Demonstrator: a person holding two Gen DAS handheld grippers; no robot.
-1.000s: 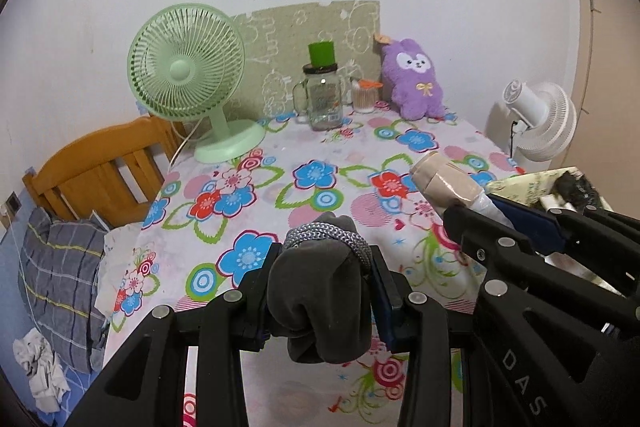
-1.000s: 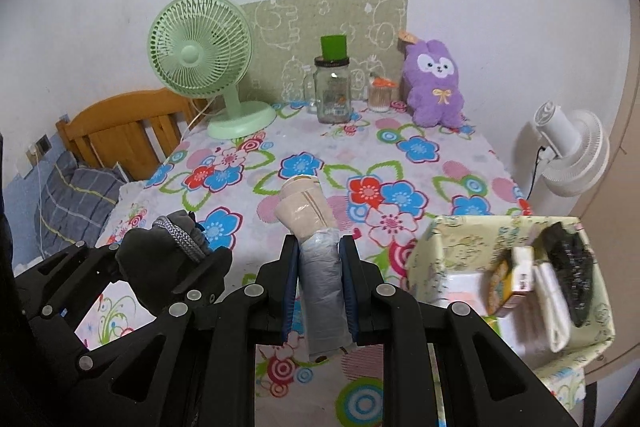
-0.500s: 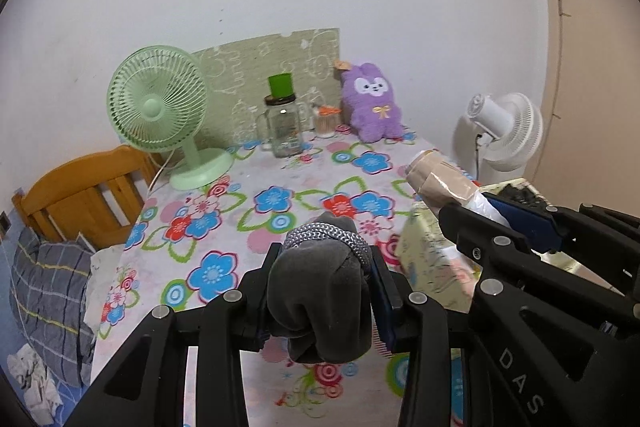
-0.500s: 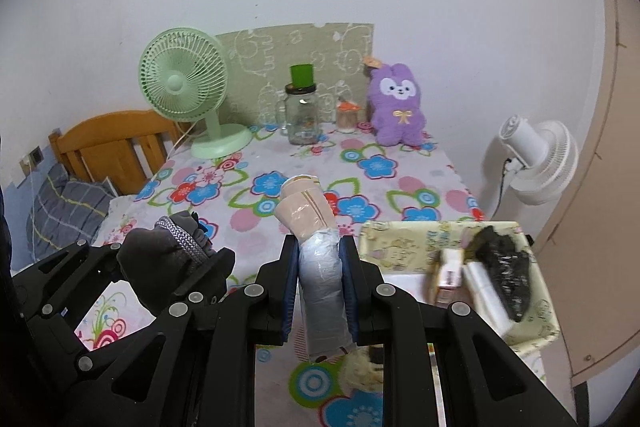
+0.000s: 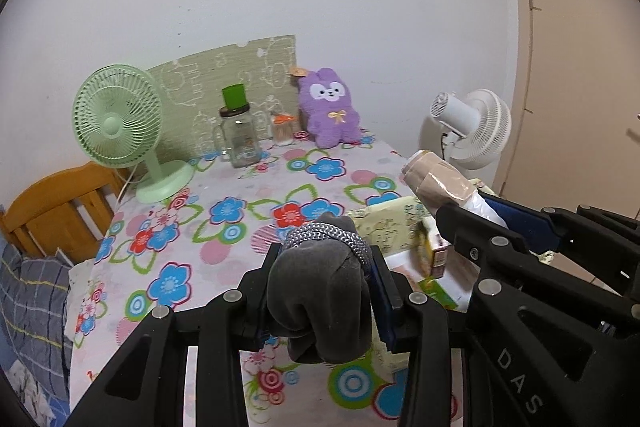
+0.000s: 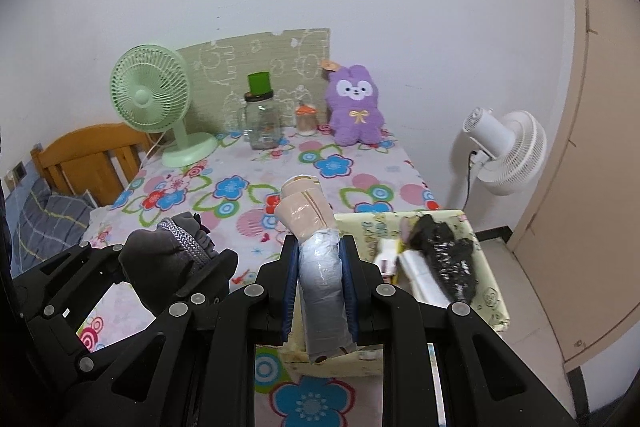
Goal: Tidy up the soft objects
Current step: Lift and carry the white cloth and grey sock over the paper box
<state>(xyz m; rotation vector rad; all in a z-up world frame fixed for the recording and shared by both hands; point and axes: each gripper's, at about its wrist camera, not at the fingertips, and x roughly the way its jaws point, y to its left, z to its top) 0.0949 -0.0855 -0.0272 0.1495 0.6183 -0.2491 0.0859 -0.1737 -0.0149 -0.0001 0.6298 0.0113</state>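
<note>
Socks first: a balled dark grey sock roll (image 5: 320, 287) sat clamped between my left fingers (image 5: 320, 291), its knit cuff wrapped over the top. My right fingers (image 6: 320, 287) were clamped on a second roll, a beige and grey sock bundle (image 6: 316, 267) wrapped in clear plastic, beige end pointing forward. Both were held above the near edge of the fabric storage box (image 6: 492, 307). That box stood on the floral worktop (image 6: 248, 187), at its near right corner, holding a black crumpled item (image 6: 448, 255) and some small packets. Well behind the box, by the wall: green fan (image 6: 154, 103), glass jar (image 6: 262, 123) with green lid, purple plush toy (image 6: 354, 111). White fan (image 6: 504, 151) stood beyond the box, off the worktop.
</note>
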